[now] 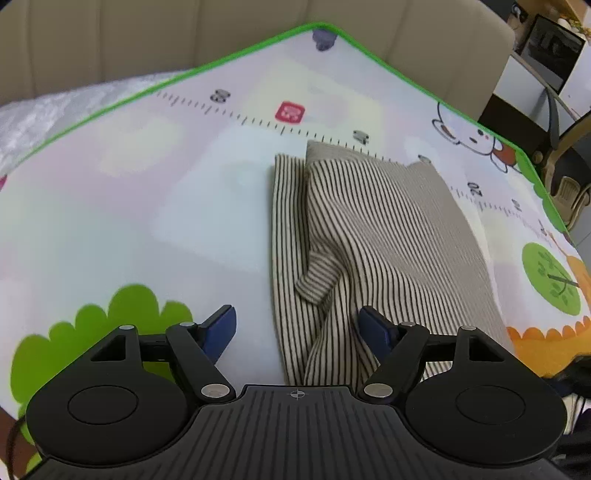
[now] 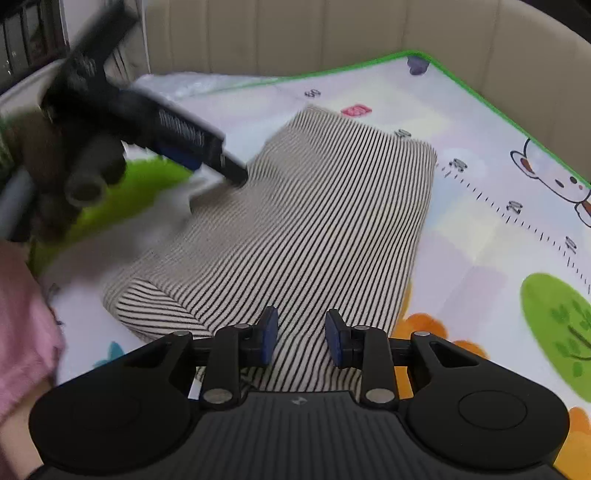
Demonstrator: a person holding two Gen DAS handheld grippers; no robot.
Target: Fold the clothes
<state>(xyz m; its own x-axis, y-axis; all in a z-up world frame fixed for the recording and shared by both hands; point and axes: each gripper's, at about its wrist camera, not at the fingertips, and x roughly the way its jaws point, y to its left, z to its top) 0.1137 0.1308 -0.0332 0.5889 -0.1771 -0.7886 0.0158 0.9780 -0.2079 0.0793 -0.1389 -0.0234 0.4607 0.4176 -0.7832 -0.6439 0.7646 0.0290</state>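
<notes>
A beige garment with thin black stripes (image 1: 373, 236) lies folded on the play mat (image 1: 110, 221). A small flap of it curls up near its middle. My left gripper (image 1: 297, 326) is open, its blue pads spread wide above the garment's near end, holding nothing. In the right wrist view the same garment (image 2: 314, 221) lies flat. My right gripper (image 2: 301, 341) is open just above its near edge, empty. The left gripper (image 2: 155, 129) shows there, blurred, over the garment's far left side.
The mat has a green border (image 1: 229, 55), ruler marks and cartoon prints. A beige padded wall (image 2: 332, 33) stands behind it. A clear plastic sheet (image 1: 44, 110) lies at the far left. Furniture and a chair (image 1: 565, 177) stand to the right.
</notes>
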